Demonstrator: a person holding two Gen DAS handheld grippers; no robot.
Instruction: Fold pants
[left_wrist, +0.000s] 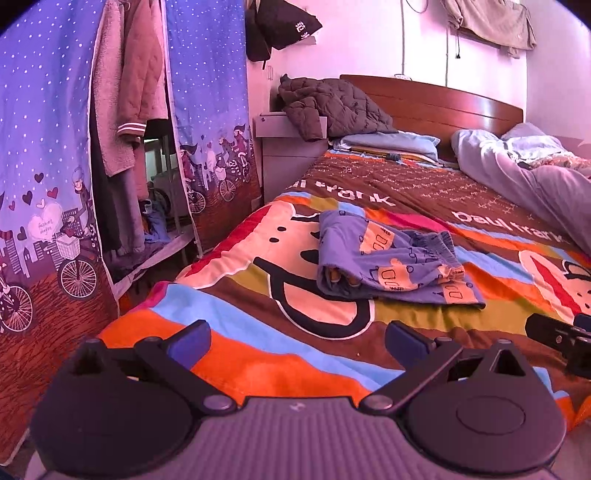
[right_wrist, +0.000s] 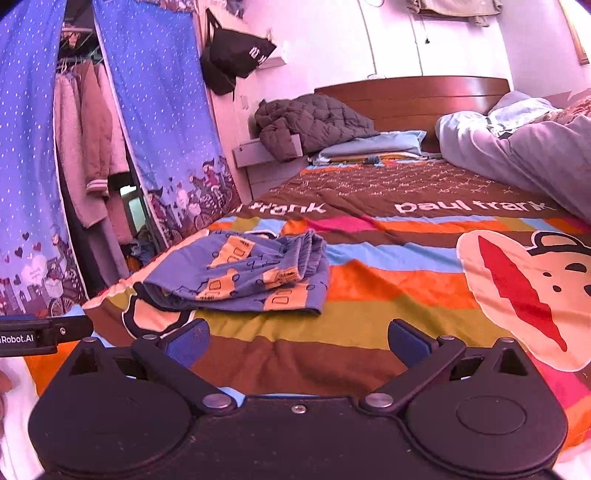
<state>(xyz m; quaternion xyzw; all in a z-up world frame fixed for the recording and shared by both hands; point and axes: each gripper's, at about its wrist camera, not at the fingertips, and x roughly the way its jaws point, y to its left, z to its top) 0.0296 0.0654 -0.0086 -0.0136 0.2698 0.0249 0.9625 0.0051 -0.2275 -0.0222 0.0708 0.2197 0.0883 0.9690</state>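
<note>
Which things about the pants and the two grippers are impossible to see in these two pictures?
- Pants: legs folded under in both views, so their length and lower layers are hidden.
- Left gripper: in the right wrist view only its black body shows, cut off by the left edge.
- Right gripper: in the left wrist view only a part shows at the right edge.
- Hands holding the grippers: behind the cameras.

Blue patterned pants (left_wrist: 391, 264), folded, flat on bedspread (left_wrist: 258, 354).

Right gripper (right_wrist: 297, 338) hovering with blue-padded fingers (right_wrist: 184, 343) spread wide over striped cartoon-print bedspread (right_wrist: 388, 280); folded blue patterned pants (right_wrist: 243, 275) lying ahead-left, untouched.
</note>
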